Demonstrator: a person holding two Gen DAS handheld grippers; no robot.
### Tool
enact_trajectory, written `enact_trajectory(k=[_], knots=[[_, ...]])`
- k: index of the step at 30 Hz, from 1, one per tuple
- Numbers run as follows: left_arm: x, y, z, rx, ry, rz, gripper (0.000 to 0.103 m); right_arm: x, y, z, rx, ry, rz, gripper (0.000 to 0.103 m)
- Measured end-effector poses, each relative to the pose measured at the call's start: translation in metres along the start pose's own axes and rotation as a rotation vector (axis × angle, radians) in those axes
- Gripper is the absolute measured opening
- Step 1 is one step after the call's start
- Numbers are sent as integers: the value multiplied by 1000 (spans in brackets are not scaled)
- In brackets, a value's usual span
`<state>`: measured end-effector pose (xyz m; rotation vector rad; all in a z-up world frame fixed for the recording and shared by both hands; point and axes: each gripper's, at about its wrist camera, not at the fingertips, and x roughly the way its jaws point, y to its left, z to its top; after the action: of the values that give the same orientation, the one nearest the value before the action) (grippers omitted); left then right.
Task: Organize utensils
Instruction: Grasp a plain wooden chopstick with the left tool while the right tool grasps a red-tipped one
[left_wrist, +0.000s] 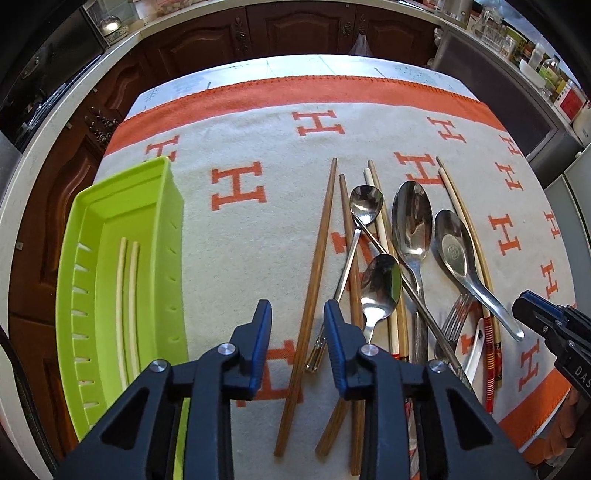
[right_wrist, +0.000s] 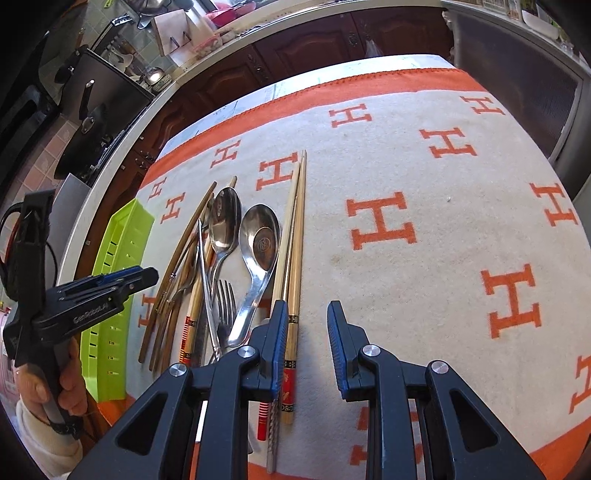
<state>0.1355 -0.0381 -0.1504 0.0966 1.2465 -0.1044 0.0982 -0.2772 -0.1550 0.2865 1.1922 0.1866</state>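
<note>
Brown wooden chopstick (left_wrist: 312, 266): lay on the blanket (left_wrist: 258, 229) beside the spoons, between the left gripper (left_wrist: 297, 325)'s narrowed, untouching jaws. Judged light, stiff, smooth; pinch mid-shaft. Destination: green tray (left_wrist: 110, 206). Right gripper (right_wrist: 307, 332) narrow, empty.

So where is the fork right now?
The fork lies on the blanket in the utensil pile, tines pointing away, between the long-handled spoon and the deep ladle-style spoon; in the left wrist view it is at lower right.
</note>
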Motion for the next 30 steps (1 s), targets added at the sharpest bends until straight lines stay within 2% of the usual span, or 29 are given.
enact_trajectory(k=[9, 15, 18, 26, 27, 29, 30], knots=[[11, -9, 6, 28, 7, 16, 27, 4, -3, -2, 6, 11, 8, 23], [15, -4, 13, 7, 8, 15, 27, 6, 3, -4, -5, 15, 14, 23], [25, 2, 12, -13, 41, 9, 27, 5, 4, -4, -11, 12, 16, 23], [26, -1, 13, 1, 2, 27, 26, 5, 5, -3, -16, 18, 18, 23], [25, -2, 13, 0, -3, 24, 24, 5, 5, -3, -17, 20, 19, 23], [25, -5, 12, 7, -9, 4, 7, 7, 6, -3, -17, 25, 21, 23], [25, -8, 11, 14, -14, 12, 6, 8, 6, -3, -17, 29, 22, 23]])
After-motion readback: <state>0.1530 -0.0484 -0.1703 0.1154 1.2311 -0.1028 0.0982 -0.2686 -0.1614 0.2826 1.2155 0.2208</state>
